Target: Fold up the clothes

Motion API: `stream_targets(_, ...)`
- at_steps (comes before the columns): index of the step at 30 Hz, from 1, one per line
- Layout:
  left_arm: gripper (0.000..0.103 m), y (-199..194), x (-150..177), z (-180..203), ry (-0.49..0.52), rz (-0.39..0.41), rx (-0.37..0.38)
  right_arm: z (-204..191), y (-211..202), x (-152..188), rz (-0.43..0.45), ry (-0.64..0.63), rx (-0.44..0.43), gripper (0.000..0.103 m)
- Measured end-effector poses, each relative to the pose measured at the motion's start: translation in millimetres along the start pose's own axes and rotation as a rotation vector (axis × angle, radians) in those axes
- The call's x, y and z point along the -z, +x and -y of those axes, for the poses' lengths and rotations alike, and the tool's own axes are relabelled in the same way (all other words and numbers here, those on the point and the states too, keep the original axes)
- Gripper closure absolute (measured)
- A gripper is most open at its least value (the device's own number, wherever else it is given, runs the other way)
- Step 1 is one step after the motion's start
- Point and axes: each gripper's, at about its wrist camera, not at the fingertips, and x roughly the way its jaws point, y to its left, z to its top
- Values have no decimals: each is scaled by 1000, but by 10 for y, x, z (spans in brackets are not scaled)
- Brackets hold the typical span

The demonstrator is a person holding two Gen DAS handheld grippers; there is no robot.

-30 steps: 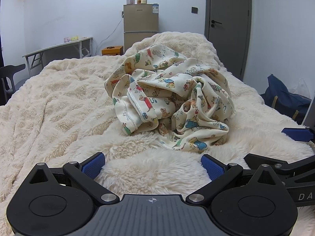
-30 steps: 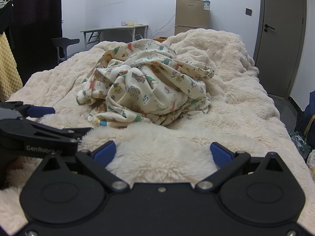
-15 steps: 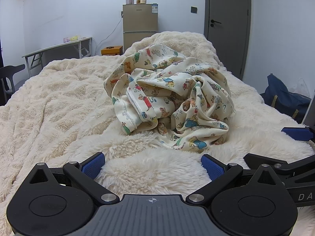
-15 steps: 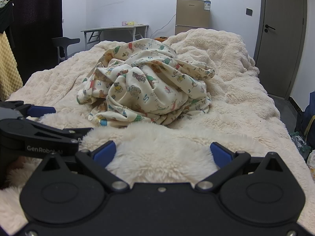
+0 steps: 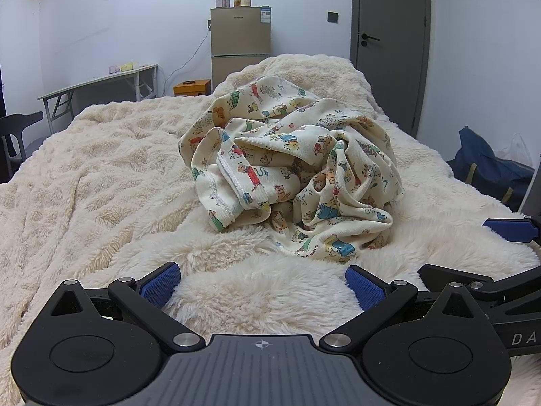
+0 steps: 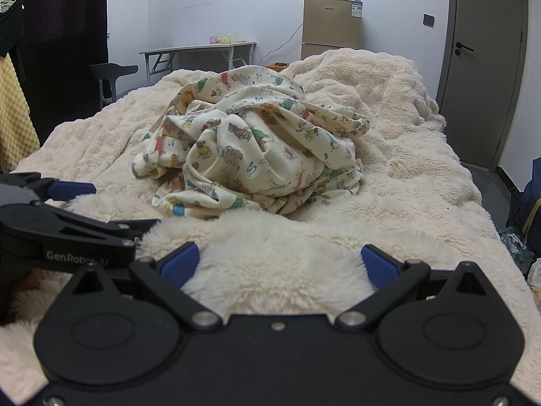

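Folding had not begun: the printed garment [image 5: 290, 172] lay crumpled on the fleece blanket [image 5: 101, 169]. The left gripper [image 5: 262, 284] and right gripper [image 6: 280, 264] rested spread and empty; next they needed a hem to spread it flat.

left gripper [image 5: 262, 284]: a touch nearer the garment [image 5: 294, 172] | right gripper [image 6: 280, 267]: barely nearer, jaws as wide | garment: same crumpled heap

Soft printed cotton garment [image 5: 294, 169] lies on a shaggy fleece blanket [image 5: 101, 176]; the left gripper [image 5: 262, 286] is matt black plastic with ribbed blue pads [image 5: 363, 287].
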Motion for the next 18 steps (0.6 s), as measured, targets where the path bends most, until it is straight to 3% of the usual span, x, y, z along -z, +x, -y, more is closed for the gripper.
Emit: stream_targets(18, 0, -19, 1, -6, -7, -2, 5, -1, 16, -3, -5, 1, -4, 0)
